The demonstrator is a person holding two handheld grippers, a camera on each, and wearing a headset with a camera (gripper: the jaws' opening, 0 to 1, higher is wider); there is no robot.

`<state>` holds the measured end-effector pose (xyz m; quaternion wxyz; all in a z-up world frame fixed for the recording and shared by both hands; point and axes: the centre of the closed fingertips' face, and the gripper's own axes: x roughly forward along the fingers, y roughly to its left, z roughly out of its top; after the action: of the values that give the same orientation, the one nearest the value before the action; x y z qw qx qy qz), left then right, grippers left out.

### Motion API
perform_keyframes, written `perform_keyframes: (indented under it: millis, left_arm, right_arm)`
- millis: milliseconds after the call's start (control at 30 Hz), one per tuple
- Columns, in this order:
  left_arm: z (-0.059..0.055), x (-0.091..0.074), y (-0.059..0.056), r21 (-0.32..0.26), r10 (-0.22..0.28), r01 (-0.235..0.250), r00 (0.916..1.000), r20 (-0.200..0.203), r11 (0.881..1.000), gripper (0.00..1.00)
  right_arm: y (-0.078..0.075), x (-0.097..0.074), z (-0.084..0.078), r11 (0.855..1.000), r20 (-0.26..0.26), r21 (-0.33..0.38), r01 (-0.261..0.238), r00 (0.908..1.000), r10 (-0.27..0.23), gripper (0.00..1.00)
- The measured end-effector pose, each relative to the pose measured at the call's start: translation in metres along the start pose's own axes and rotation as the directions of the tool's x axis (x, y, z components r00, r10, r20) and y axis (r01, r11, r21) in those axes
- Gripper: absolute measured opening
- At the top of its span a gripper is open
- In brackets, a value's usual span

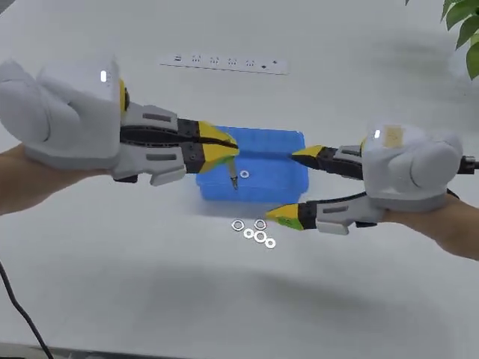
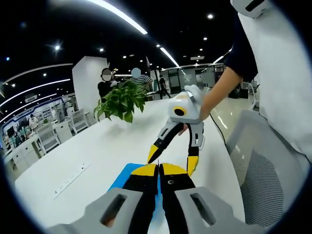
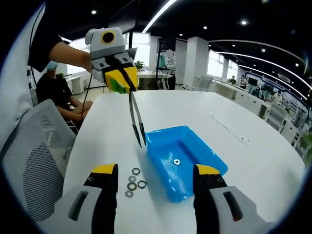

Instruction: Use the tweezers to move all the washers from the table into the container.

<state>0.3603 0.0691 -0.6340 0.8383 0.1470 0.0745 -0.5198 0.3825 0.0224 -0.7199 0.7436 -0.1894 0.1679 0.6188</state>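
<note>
Blue plastic container [image 1: 277, 168] at the centre of a white table [image 1: 150, 284], with one washer [image 1: 245, 175] lying inside it and a cluster of five loose washers [image 1: 254, 233] on the tabletop just beside its near wall. The left gripper [image 1: 224, 149] has its jaws pressed together on the tweezers [image 1: 232, 173], whose tips hang empty at the container's edge in the right gripper view. The right gripper [image 1: 288, 185] hovers with its jaws spread wide, holding nothing. The job looks barely begun, between a drop and the next pick. The next move calls for swinging the tweezers over to the cluster, lowering the tips around a single washer, and pinching it cleanly without scattering its neighbours.
</note>
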Motion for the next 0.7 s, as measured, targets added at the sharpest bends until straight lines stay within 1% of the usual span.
perform_keyframes:
  millis: [33, 100, 167, 267, 400, 533, 600, 700]
  left_arm:
    - [-0.001, 0.000, -0.002, -0.001, 0.001, -0.001, 1.0000, -0.003, 1.000, 0.05]
    - [-0.005, -0.002, -0.006, -0.005, -0.003, 0.003, 1.0000, -0.008, 1.000, 0.05]
    - [-0.010, -0.002, -0.010, -0.014, -0.006, 0.005, 0.9999, -0.012, 1.000, 0.05]
    - [-0.017, 0.000, -0.014, -0.026, -0.008, 0.007, 0.9997, -0.022, 1.000, 0.05]
    - [-0.029, 0.007, -0.018, -0.050, -0.007, 0.006, 0.9996, -0.029, 0.999, 0.05]
    - [-0.039, 0.013, -0.025, -0.068, -0.029, 0.026, 0.9990, -0.035, 0.997, 0.05]
    - [-0.044, 0.015, -0.027, -0.074, -0.035, 0.032, 0.9985, -0.043, 0.997, 0.05]
    - [-0.049, 0.016, -0.029, -0.077, -0.039, 0.035, 0.9980, -0.049, 0.996, 0.05]
  right_arm:
    - [0.002, -0.002, -0.002, 1.000, -0.003, 0.000, -0.001, 1.0000, 0.001, 0.69]
    - [0.004, -0.006, -0.005, 1.000, -0.010, -0.015, 0.005, 0.9999, -0.005, 0.72]
    - [0.007, -0.009, -0.006, 1.000, -0.010, -0.017, 0.000, 0.9999, 0.000, 0.76]
    - [0.013, -0.011, -0.009, 1.000, -0.013, -0.014, -0.017, 0.9998, 0.017, 0.81]
    - [0.023, -0.011, -0.017, 0.998, -0.039, -0.010, -0.057, 0.9976, 0.056, 0.88]
    - [0.029, -0.013, -0.023, 0.997, -0.046, -0.001, -0.077, 0.9960, 0.077, 0.91]
    - [0.030, -0.013, -0.026, 0.997, -0.054, -0.010, -0.077, 0.9956, 0.077, 0.92]
    - [0.032, -0.014, -0.032, 0.996, -0.066, -0.007, -0.090, 0.9939, 0.089, 0.93]
